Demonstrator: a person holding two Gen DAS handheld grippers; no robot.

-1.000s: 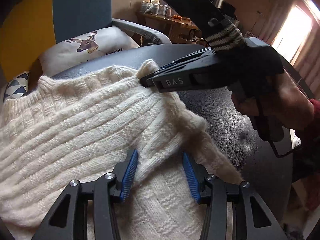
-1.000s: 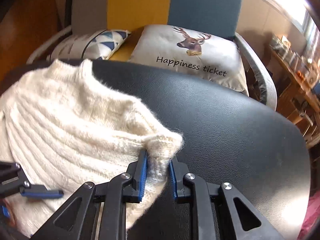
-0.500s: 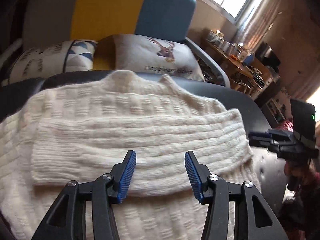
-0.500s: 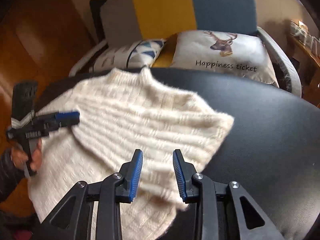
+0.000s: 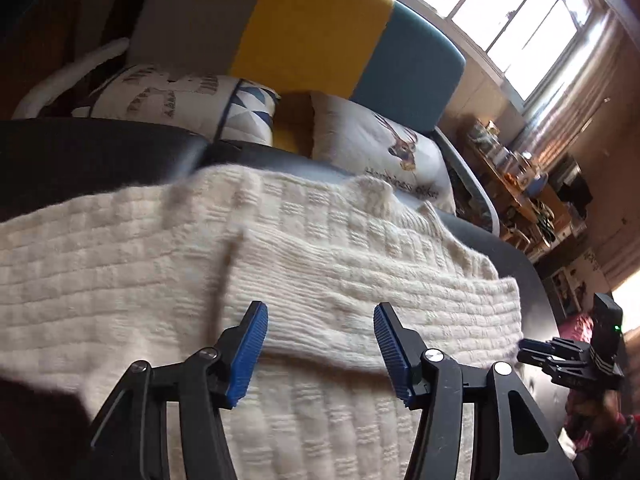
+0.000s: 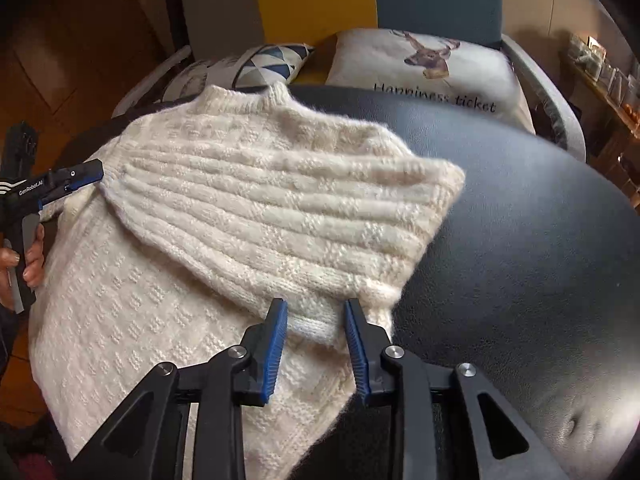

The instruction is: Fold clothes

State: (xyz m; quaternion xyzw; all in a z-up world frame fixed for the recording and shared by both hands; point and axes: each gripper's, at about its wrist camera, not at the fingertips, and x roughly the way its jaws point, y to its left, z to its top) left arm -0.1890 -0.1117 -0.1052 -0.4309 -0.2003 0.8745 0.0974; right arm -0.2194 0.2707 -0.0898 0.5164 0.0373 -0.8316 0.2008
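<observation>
The cream knitted sweater (image 6: 224, 216) lies flat on a black, leather-like padded surface (image 6: 520, 216), with one ribbed sleeve (image 6: 280, 200) folded across the chest from the right shoulder towards the left. Its lower hem is cut off by the bottom of both views, and the left side of the garment is smeared by motion blur in the left wrist view, so the stitch pattern there is hard to read. Where it is sharp, the body shows a small basket-weave of raised blocks, the sleeve long raised ribs, and the collar (image 6: 244, 96) a short ribbed band.

The left tongs (image 5: 320, 344) are spread wide above the folded sleeve, holding nothing. The right tongs (image 6: 316, 344) are also spread, with the sleeve's ribbed cuff lying between the blue grooved pads (image 6: 276, 348) but not pinched. Part of a hand (image 6: 28, 256) on the left tool's handle shows at the edge of the right wrist view.

Behind the surface stands an armchair (image 5: 320, 32) with grey, yellow and teal back panels. It holds two cushions: one printed with a deer (image 6: 432, 64) and partly hidden lettering, one with blue triangles (image 6: 264, 60). A cluttered shelf (image 5: 516, 184) near the window (image 5: 504, 12) is too small to make out.
</observation>
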